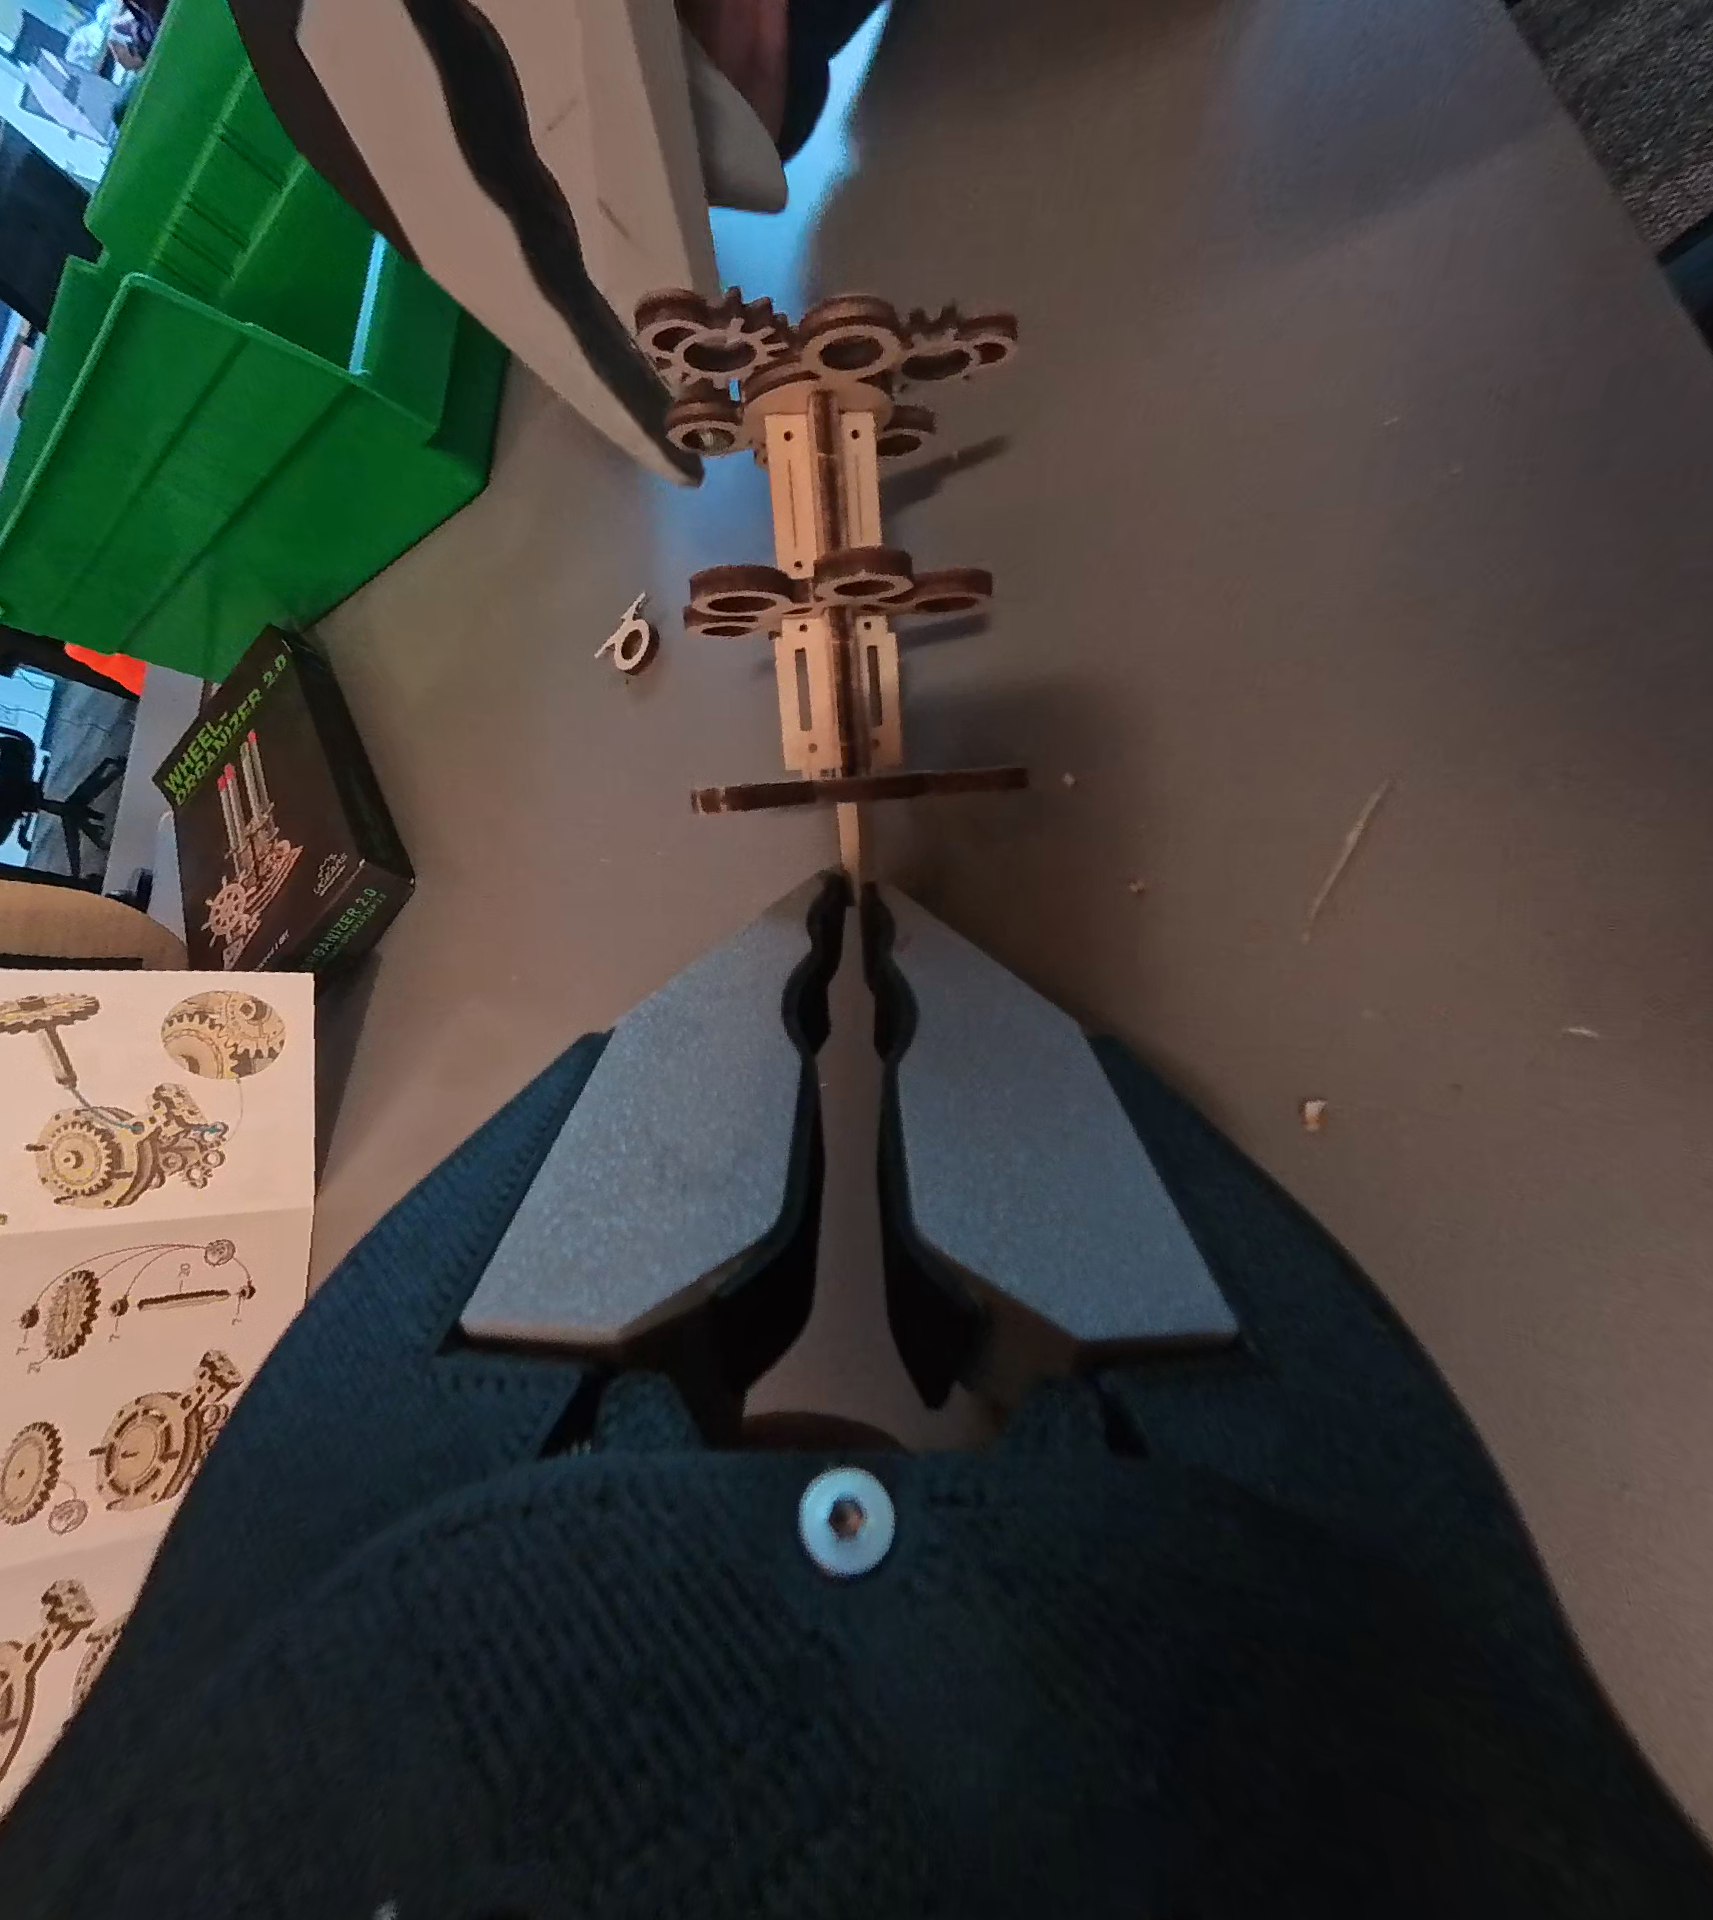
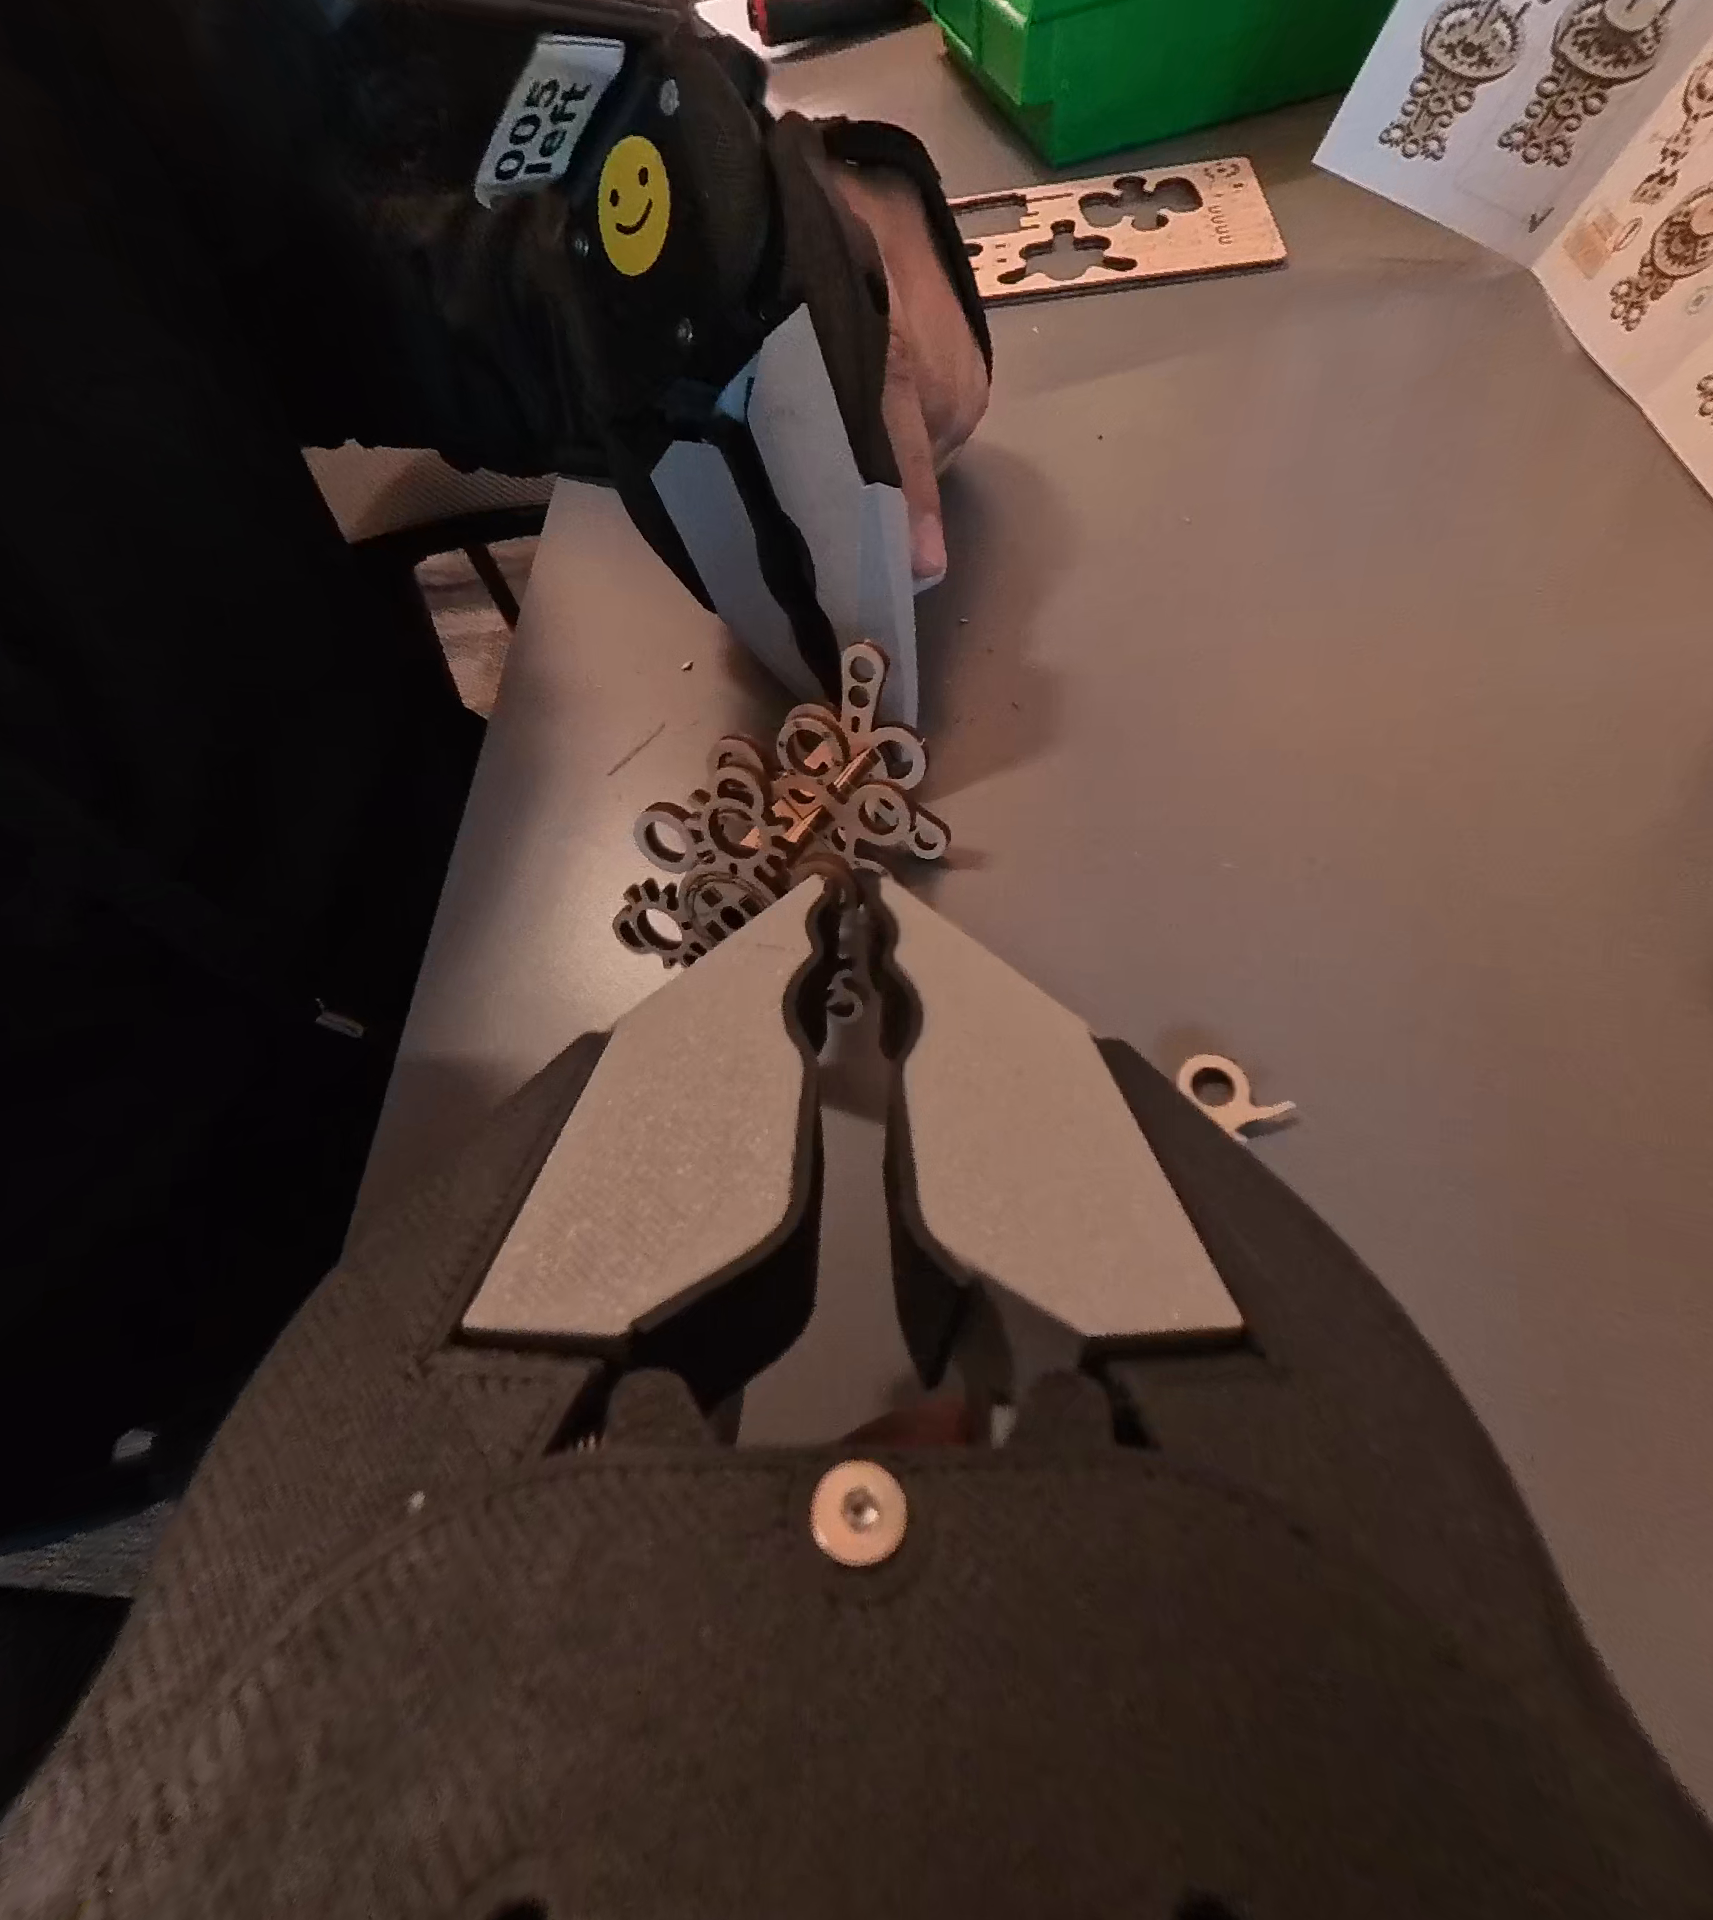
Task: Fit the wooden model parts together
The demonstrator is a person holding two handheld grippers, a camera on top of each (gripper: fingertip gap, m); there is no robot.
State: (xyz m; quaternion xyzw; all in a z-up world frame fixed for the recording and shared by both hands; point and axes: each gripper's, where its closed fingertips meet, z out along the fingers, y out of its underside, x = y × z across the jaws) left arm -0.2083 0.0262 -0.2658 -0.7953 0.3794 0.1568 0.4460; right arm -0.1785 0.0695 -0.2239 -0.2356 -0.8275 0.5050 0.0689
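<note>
Wooden model pinched at both ends above the surface

Wooden model (image 1: 836, 561), a slotted spine carrying three tiers of ring-and-gear plates, hangs just above the grey surface (image 1: 1351, 623) between both tools. The left tool (image 1: 854, 885) is pressed together on the thin tab at the spine's near end. The right tool (image 2: 850, 896) pinches a small ringed plate at the far end, its jaws nearly closed on it.

Judging from this, the thin tab is the weak point: any twist or pull between the two tools could snap it or pop a plate off its slots. A slack pinch could let the model drop onto the loose hook-shaped piece (image 1: 626, 644) lying beside it.

Writing shows on the dark product box (image 1: 286, 810), the instruction sheet (image 1: 104, 1195) and a sticker on the left tool's body; a yellow smiley sticker (image 2: 633, 206) sits by that one. A green bin (image 1: 228, 436) stands behind.
</note>
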